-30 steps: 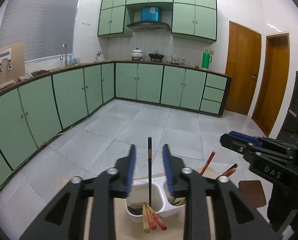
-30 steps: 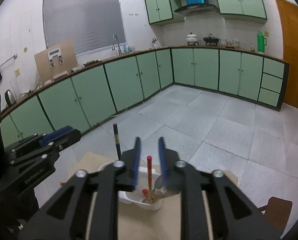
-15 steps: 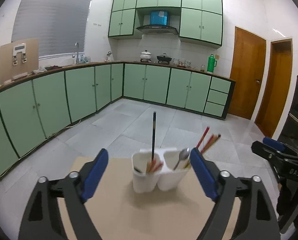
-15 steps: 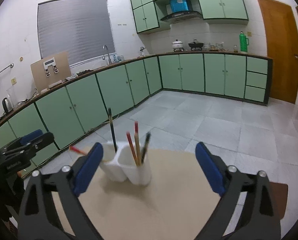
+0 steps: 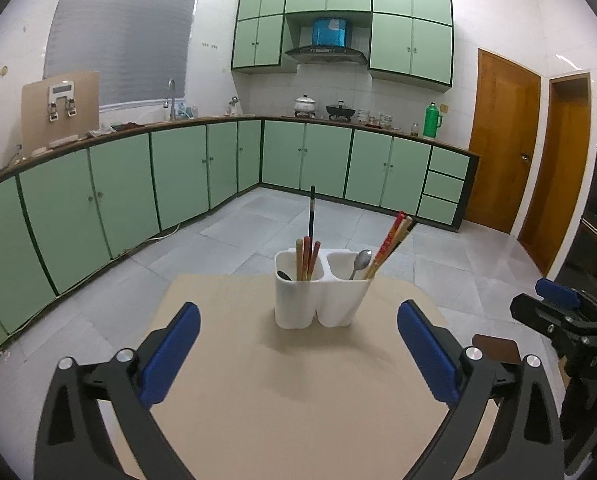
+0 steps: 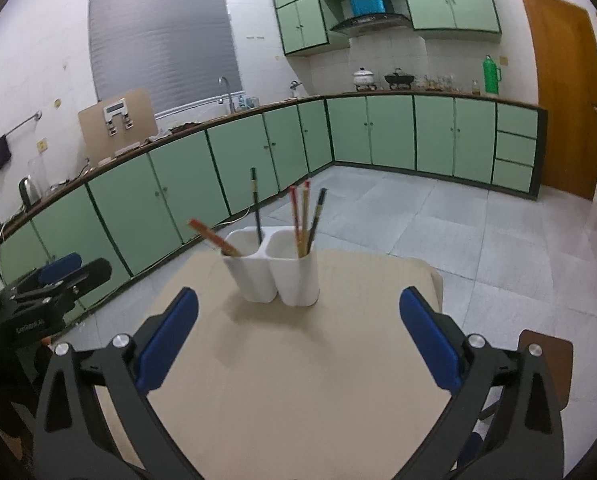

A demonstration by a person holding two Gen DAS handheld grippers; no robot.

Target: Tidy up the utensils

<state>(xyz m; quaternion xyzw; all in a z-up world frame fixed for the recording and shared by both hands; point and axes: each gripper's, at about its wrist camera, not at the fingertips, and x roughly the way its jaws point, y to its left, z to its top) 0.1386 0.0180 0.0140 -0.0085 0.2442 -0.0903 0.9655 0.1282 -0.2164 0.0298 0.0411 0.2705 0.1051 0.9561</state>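
- The left gripper [image 5: 298, 332], black angular arms ending in smooth blue pads, has its jaws spread wide and holds nothing; it hangs over the near part of the table, short of the white holder.
- The right gripper [image 6: 298, 322], of the same black-and-blue build, is likewise spread wide and empty, also on the near side of the holder.
- From the left wrist view the right gripper shows to the right of the holder, off the table's edge; from the right wrist view the left gripper shows to the left of the holder.
- The white plastic two-compartment utensil holder [image 5: 321, 295], glossy with rounded walls and two joined cups, stands upright on the beige matte table top [image 5: 298, 400], near its far edge.
- In the left wrist view, the holder's left cup holds short red and tan chopsticks [image 5: 307, 258] standing nearly upright, plus a thin dark chopstick [image 5: 311, 216] rising vertically well above the rim.
- A dark rounded utensil end [image 5: 284, 275] peeks from the same cup; what it is cannot be told.
- The holder's right cup holds a shiny metal spoon [image 5: 361, 261], bowl up and tilted right, and a bundle of red and brown chopsticks [image 5: 392, 240] leaning right, their long axes slanting up and away from the holder.
- Beyond the holder lies a grey tiled floor [image 5: 338, 224] and a run of pale green cabinets [image 5: 178, 168].
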